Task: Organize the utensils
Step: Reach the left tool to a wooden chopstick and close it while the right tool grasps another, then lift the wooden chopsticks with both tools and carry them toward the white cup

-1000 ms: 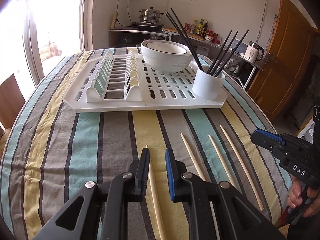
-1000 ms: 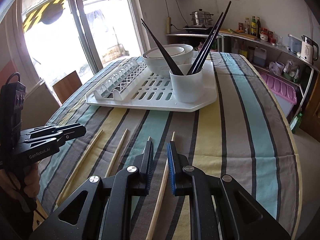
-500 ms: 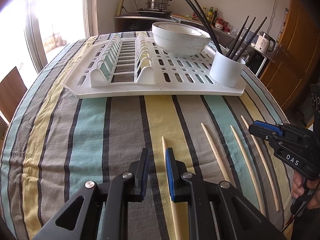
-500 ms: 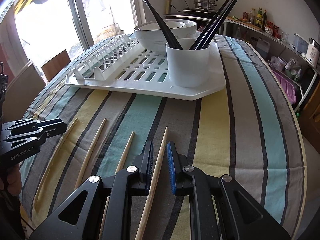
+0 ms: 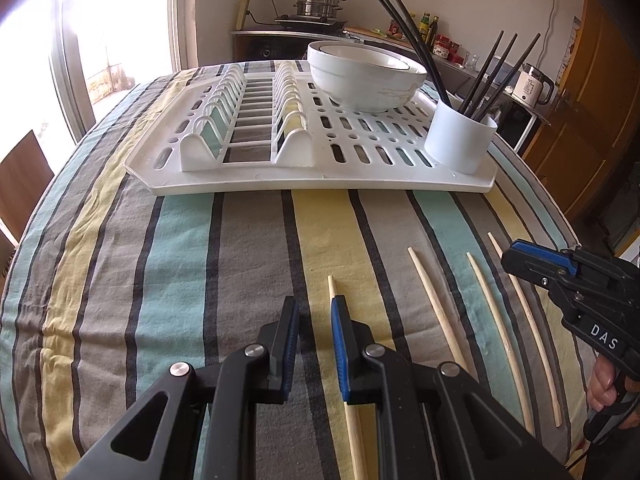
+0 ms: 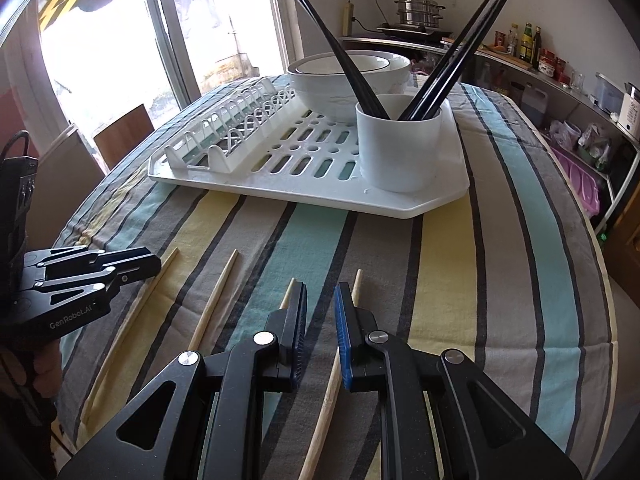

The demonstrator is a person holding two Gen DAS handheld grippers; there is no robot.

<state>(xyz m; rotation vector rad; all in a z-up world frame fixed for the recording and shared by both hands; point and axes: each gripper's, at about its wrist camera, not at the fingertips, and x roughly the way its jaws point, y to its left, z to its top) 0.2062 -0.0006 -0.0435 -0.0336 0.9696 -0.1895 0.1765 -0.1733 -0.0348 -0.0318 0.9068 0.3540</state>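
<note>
1. Four wooden chopsticks [image 5: 438, 312] lie on the striped surface [image 5: 160, 280], before the rack [image 5: 280, 168].
2. Cup [image 5: 460, 140] of black chopsticks [image 5: 496, 68] and bowls [image 5: 366, 76] on rack.
3. Left gripper [image 5: 314, 320] and right gripper [image 6: 320, 308]: fingers slightly apart, empty.

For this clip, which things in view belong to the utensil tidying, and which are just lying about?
Belongs to the job:
- four wooden chopsticks on the tablecloth
- white cup holding black chopsticks
- drying rack under the cup
- left gripper and right gripper, jaws slightly apart, nothing held

Just lying about:
- stacked white bowls
- steamer pot
- kettle
- sauce bottles
</note>
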